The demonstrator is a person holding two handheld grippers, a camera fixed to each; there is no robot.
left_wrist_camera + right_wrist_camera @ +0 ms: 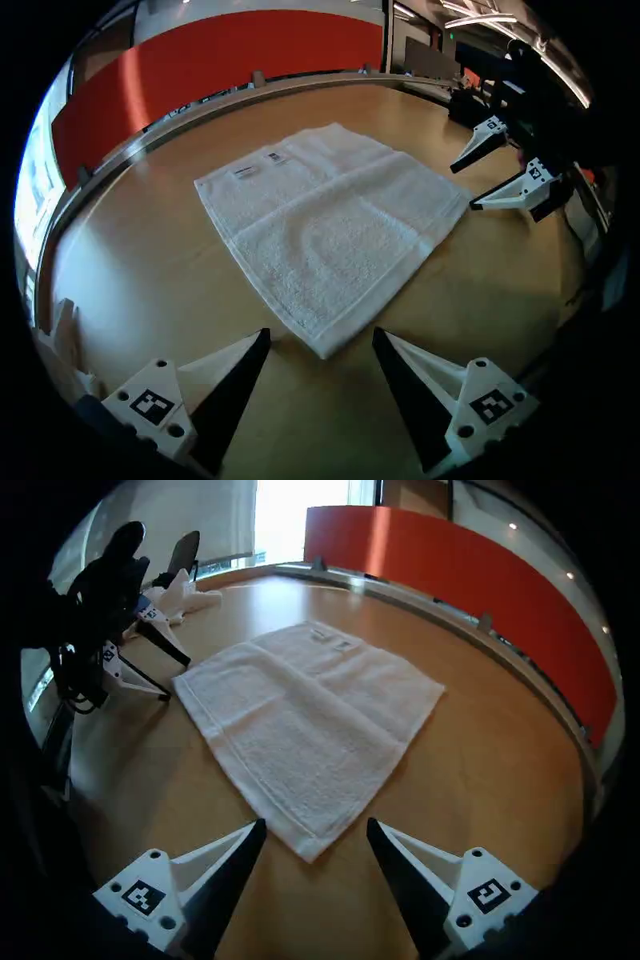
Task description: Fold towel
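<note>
Towel (328,232), white terry: judged light, limp and unlikely to slip, best pinched at two neighbouring corners. It is spread flat, with the wooden table (144,264) beneath it. Left gripper (320,340) and right gripper (314,826): each is held released and empty, just beside one towel corner.
</note>
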